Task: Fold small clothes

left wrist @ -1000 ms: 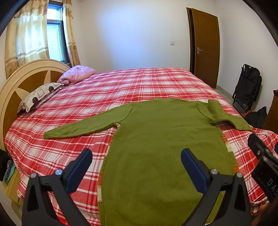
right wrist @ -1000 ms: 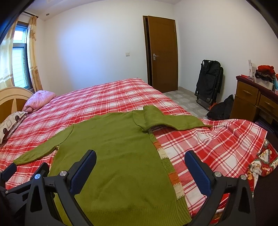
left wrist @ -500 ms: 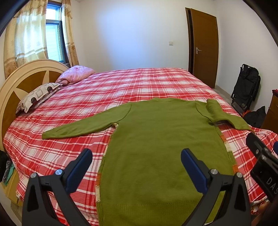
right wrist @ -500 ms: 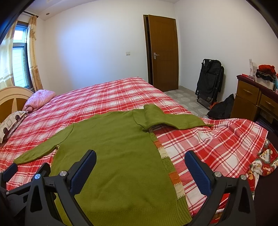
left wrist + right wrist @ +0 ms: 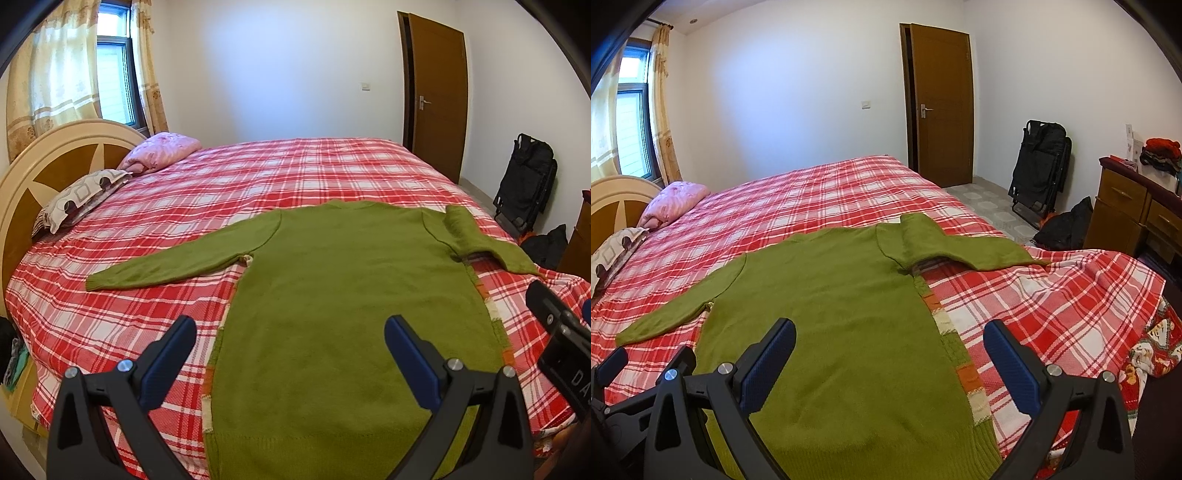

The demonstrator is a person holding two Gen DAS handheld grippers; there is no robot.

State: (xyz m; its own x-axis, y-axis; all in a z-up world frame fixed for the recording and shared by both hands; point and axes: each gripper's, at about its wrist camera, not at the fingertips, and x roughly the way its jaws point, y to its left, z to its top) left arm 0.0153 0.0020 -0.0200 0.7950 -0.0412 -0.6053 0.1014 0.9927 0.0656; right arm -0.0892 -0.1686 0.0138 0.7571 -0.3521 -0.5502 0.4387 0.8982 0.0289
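A green knitted sweater (image 5: pixel 343 295) (image 5: pixel 827 306) lies flat on the red plaid bed (image 5: pixel 258 177) (image 5: pixel 1052 306), hem toward me. Its left sleeve (image 5: pixel 177 262) stretches out straight. The right sleeve (image 5: pixel 960 247) bends at the shoulder and runs off to the right. A striped multicolour edge (image 5: pixel 964 373) peeks out from under the sweater's right side. My left gripper (image 5: pixel 290 347) hovers open above the hem, holding nothing. My right gripper (image 5: pixel 890 350) is open too, over the sweater's lower right part. The right gripper's body (image 5: pixel 561 339) shows at the right border of the left wrist view.
Two pillows (image 5: pixel 122 173) lie by the round wooden headboard (image 5: pixel 44 166) at the left. A brown door (image 5: pixel 938 103), a folded black chair (image 5: pixel 1039 166), a black bag (image 5: pixel 1067 229) and a wooden dresser (image 5: pixel 1137 210) stand to the right of the bed.
Both views have drifted very slightly; the sweater and both open grippers stay as they were.
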